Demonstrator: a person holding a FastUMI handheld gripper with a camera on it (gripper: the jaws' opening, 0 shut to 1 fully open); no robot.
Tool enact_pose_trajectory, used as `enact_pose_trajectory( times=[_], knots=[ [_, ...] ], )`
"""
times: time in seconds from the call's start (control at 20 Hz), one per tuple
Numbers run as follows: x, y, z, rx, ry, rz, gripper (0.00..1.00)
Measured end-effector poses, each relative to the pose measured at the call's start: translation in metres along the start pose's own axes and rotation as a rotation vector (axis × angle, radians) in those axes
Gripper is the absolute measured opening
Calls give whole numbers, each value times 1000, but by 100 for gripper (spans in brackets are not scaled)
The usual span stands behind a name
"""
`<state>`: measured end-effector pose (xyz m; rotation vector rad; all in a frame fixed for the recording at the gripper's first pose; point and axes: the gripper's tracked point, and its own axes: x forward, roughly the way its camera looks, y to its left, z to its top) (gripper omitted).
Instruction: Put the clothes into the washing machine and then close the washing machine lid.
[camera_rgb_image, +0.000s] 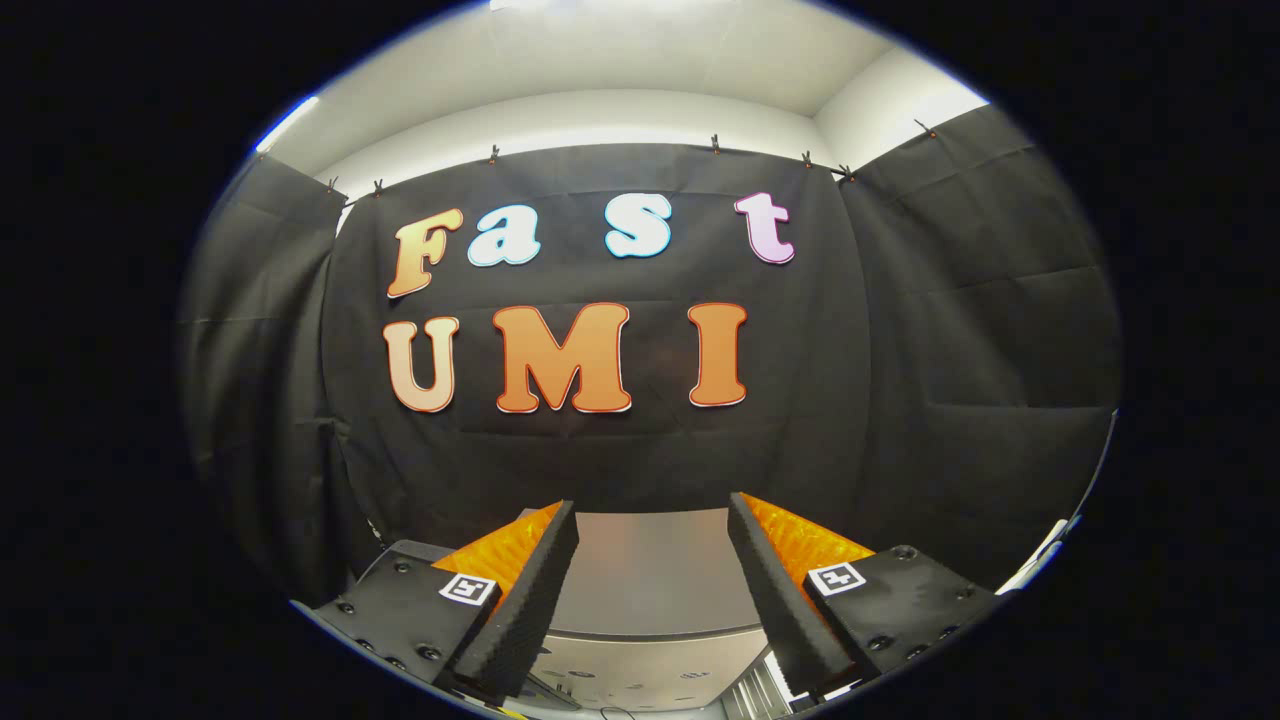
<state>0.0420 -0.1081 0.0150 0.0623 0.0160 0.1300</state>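
Ahead, the gripper (652, 515) is held level, its two fingers (530, 590) rising from the lower part of the gripper view and standing well apart; the jaws are open and nothing lies between them or touches them. Each finger is a thick wedge faced on its inner side with ridged foam, with a ribbed, finely grooved plastic panel on the outer side, and each is bolted to a flat matte plate that carries a small square black-and-white marker (468, 588).

Between the fingers and just beyond their tips sits the smooth grey flat-topped washing machine (650, 570). Its upper surface is a plain, slightly glossy panel that catches a soft sheen of light. A darker seam runs across it from one finger to the other, and below that seam a paler speckled front band drops toward the camera. The long axis of the visible top runs crosswise, from finger to finger, and the front band faces the gripper. Whether this flat panel is the lid, and whether it is shut, cannot be told from here.

Beyond the machine hangs the black woven cloth wall (950, 350), creased in broad horizontal folds and clipped along a cord at its top. Above it, a plain white wall and ceiling (650, 60) curve overhead, with a bright strip of light at one side. A pale edge (1040, 555) of something shows past the right-hand finger, too thin to identify.
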Motion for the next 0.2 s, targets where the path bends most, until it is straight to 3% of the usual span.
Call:
enact_pose_trajectory(
  times=[0.2],
  knots=[
    [8, 10, 2, -12, 1, 12, 97]
  ],
)
